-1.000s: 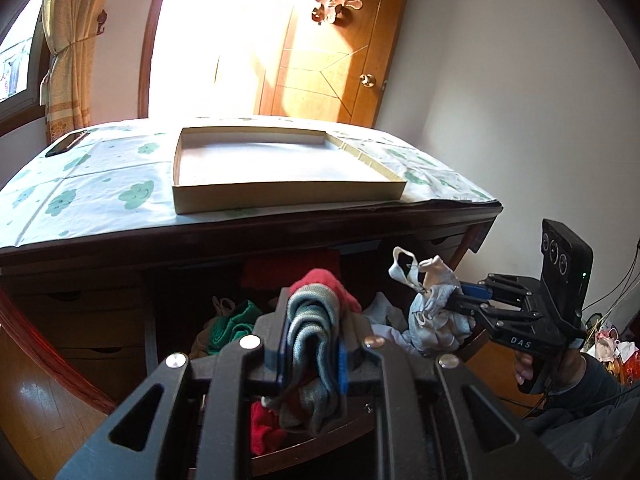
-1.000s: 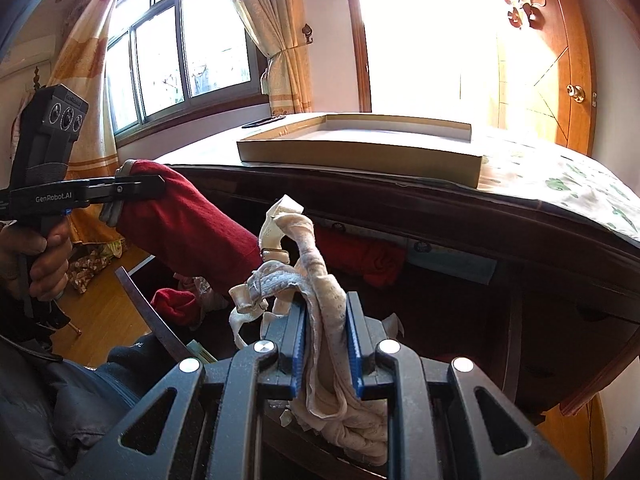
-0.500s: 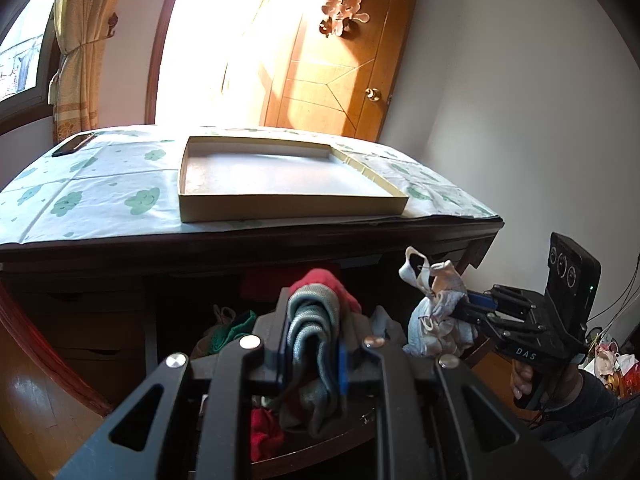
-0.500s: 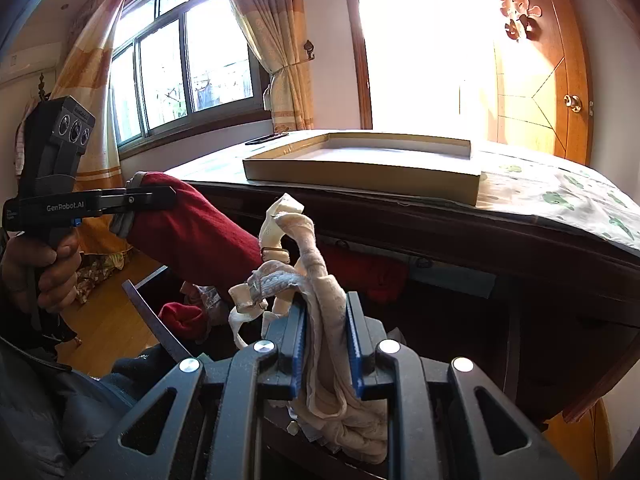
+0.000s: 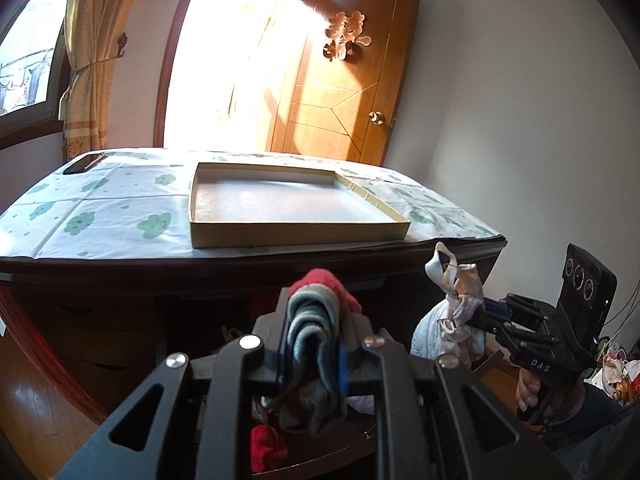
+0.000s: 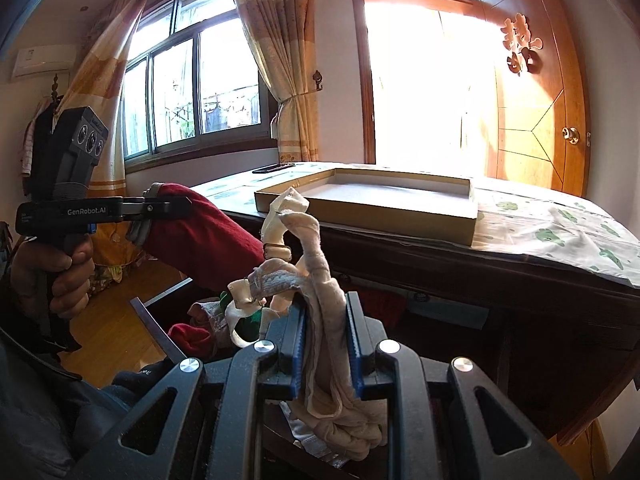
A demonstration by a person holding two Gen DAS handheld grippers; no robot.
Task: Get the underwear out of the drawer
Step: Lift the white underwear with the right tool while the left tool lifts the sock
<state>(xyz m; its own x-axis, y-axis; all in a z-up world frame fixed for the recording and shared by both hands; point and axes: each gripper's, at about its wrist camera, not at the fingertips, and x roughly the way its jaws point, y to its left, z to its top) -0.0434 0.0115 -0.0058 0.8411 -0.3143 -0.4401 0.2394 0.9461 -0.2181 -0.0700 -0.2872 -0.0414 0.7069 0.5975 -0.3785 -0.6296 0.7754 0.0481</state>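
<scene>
Lifting stage in hand: left gripper [image 5: 312, 344] jaws clamp the red-and-grey underwear [image 5: 316, 320]; right gripper [image 6: 326, 344] jaws clamp a cream garment [image 6: 316, 280]. Both hang above the drawer [image 5: 280, 452]. Next, judged: carry toward the tabletop tray [image 5: 296, 232] at twelve o'clock.

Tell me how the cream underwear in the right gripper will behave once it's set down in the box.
The cream underwear droops in twisted loops, so it is likely floppy and will probably collapse in a heap. Its straps dangle loose and may snag on the right gripper.

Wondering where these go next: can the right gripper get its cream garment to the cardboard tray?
Probably yes. The right gripper holds the cream garment below the tray, with nothing between.
</scene>
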